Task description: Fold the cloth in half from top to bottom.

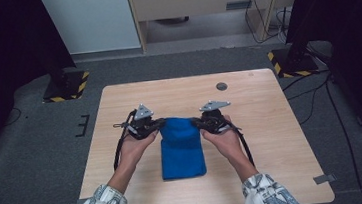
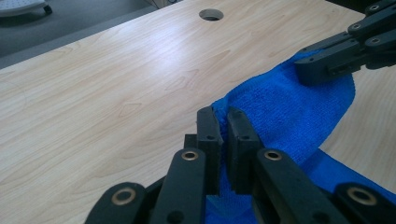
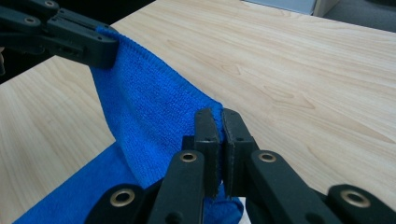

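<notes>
One blue microfiber cloth point(image 1: 182, 149) here, sitting roughly mid-table on the light wooden table point(image 1: 261, 124), with its near part lying flat and its far edge lifted off the surface. Two grippers, one per far corner: the left gripper point(image 1: 159, 124) has its jaws pinched tight on the cloth's far left corner, and the right gripper point(image 1: 197, 122) is clamped just as tight on the far right corner, so the fabric between them hangs as a raised, slightly sagging fold. In the left gripper view the cloth edge sits sandwiched between the two black jaws, with the other gripper biting the opposite corner farther off; same deal mirrored in the right gripper view. Both hands, the left hand point(image 1: 135, 145) and the right hand point(image 1: 227, 140), come in from the near edge, forearms angled inward, patterned sleeves at the bottom. One round cable hole point(image 1: 221, 86) sits near the table's far edge.
</notes>
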Demonstrator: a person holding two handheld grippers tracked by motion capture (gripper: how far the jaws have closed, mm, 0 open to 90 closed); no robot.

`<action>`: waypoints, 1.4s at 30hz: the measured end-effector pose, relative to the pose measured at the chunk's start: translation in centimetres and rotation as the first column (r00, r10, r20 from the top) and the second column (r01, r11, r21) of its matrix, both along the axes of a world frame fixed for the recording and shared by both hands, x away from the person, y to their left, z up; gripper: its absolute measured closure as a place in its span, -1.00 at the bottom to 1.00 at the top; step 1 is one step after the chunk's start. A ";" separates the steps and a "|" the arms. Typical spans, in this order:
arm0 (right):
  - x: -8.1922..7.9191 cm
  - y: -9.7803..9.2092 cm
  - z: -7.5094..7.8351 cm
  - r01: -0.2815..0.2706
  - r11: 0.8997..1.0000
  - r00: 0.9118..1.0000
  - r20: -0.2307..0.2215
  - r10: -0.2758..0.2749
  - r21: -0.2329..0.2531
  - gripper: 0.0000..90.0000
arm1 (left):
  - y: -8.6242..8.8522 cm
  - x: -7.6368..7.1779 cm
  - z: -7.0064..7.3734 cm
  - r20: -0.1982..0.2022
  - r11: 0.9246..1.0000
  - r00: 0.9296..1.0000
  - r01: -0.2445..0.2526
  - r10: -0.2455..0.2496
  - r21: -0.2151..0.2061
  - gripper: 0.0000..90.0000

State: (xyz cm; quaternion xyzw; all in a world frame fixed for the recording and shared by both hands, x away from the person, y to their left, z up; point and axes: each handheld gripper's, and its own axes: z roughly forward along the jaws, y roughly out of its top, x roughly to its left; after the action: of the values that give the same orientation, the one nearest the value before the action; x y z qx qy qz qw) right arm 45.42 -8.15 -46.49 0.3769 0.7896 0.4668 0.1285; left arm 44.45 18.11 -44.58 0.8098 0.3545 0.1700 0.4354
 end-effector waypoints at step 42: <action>-4.1 -0.5 -1.9 -0.073 0.997 0.997 -0.026 0.073 -0.002 0.86 | 0.7 -3.9 -2.0 -0.038 0.997 0.997 0.061 -0.063 -0.037 0.88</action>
State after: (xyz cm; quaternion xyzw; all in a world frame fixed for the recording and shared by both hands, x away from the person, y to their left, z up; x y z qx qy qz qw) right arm 41.35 -8.60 -48.38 0.3536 0.8051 0.4651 0.1021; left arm 40.50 18.81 -46.55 0.8158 0.3406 0.1340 0.4477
